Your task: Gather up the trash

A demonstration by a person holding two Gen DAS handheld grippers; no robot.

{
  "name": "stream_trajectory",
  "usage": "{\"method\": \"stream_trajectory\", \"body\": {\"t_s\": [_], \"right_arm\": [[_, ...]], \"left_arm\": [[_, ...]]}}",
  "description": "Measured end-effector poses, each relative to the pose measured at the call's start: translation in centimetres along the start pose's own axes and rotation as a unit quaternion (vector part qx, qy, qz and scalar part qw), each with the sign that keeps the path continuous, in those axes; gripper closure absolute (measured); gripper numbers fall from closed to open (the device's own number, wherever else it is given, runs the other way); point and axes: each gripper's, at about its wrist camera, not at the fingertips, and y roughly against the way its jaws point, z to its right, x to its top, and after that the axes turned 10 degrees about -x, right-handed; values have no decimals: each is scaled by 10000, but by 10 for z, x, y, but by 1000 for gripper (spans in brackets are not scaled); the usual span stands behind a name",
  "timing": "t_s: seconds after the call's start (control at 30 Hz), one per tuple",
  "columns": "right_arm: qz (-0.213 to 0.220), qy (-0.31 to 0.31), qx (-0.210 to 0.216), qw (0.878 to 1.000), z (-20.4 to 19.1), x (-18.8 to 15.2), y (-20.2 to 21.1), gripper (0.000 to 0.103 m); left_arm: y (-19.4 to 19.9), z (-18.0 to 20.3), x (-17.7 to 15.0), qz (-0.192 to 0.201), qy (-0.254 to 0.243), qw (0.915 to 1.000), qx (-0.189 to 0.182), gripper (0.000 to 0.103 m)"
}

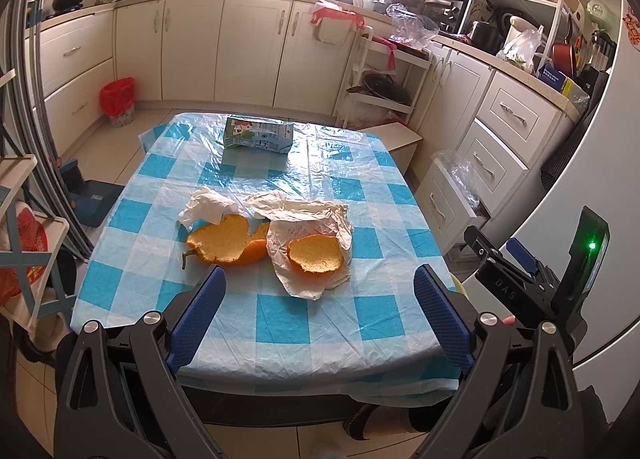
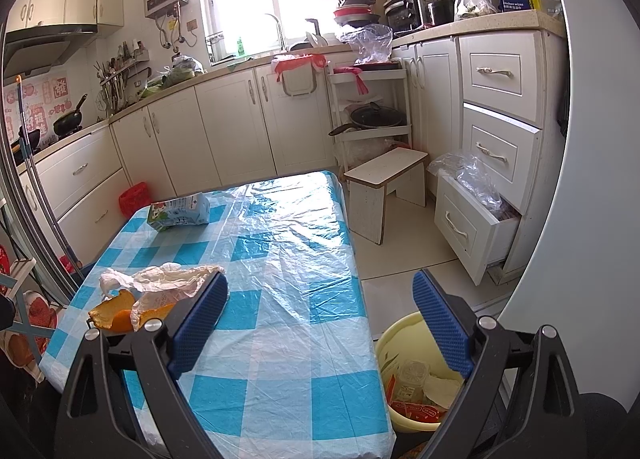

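Note:
On the blue-checked table (image 1: 304, 331) lie two orange peels (image 1: 224, 241) (image 1: 316, 254), the right one on a crumpled white wrapper (image 1: 308, 227), with a white tissue (image 1: 208, 205) behind the left one. A milk carton (image 1: 258, 133) lies on its side at the far end. My left gripper (image 1: 320, 299) is open and empty, just short of the peels. My right gripper (image 2: 320, 315) is open and empty over the table's right edge, above a yellow bin (image 2: 404, 343) holding wrappers. The peels (image 2: 114, 313), wrapper (image 2: 172, 279) and carton (image 2: 180, 211) sit to its left.
A white stool (image 2: 386, 183) stands beyond the table, beside an open bottom drawer (image 2: 472, 227) with a plastic bag. A red-lined bin (image 1: 117, 101) stands by the far cabinets. The right gripper's body (image 1: 540, 275) shows at the left wrist view's right edge.

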Motion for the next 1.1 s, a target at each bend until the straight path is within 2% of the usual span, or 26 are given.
{"method": "stream_trajectory", "body": {"t_s": [1.1], "right_arm": [[1,0,7,10000,0,0,0,13]], "left_arm": [[-3,-1,-2,-45,0,10000,5,12]]}}
